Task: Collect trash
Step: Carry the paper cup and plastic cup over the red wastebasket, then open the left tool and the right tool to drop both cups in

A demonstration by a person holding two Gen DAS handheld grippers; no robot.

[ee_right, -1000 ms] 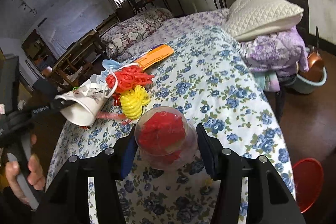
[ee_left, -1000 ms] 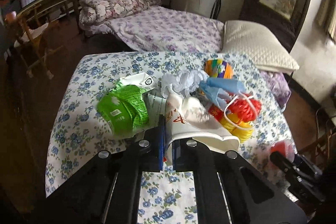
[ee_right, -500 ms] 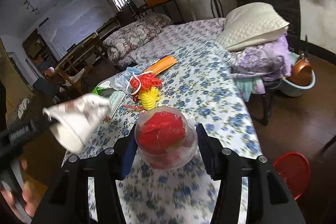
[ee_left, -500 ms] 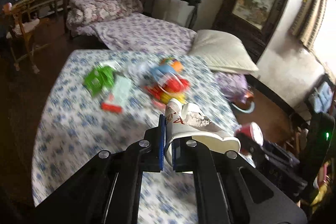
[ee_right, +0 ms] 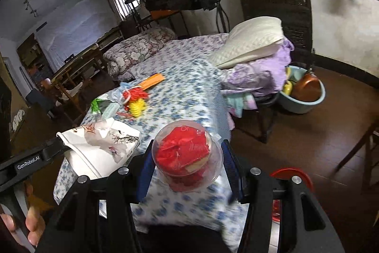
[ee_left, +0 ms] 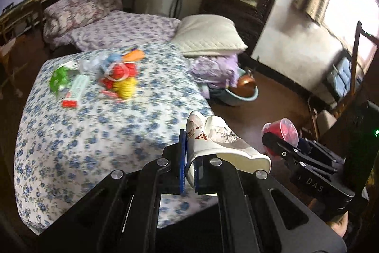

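Observation:
My left gripper (ee_left: 188,161) is shut on a crushed white paper cup (ee_left: 220,141) with red and ink print, held in the air off the table's near right corner; the cup also shows in the right wrist view (ee_right: 101,144). My right gripper (ee_right: 188,159) is shut on a clear plastic cup stuffed with red wrapper (ee_right: 187,155), seen from the left wrist view (ee_left: 283,132) to the right of the table. More trash lies on the floral tablecloth (ee_left: 94,134): a green packet (ee_left: 59,78), a pale box with a red end (ee_left: 74,91), red and yellow string bundles (ee_left: 123,80).
A red bin (ee_right: 290,181) stands on the wooden floor just beyond my right gripper. A blue basin holding a copper pot (ee_right: 304,91) sits by a stool piled with purple cloth and a pillow (ee_right: 251,44). A bed lies behind the table.
Both grippers have pulled back and swung right off the table with their cups. The table trash now lies farther away and the red bin is closer below my right gripper.

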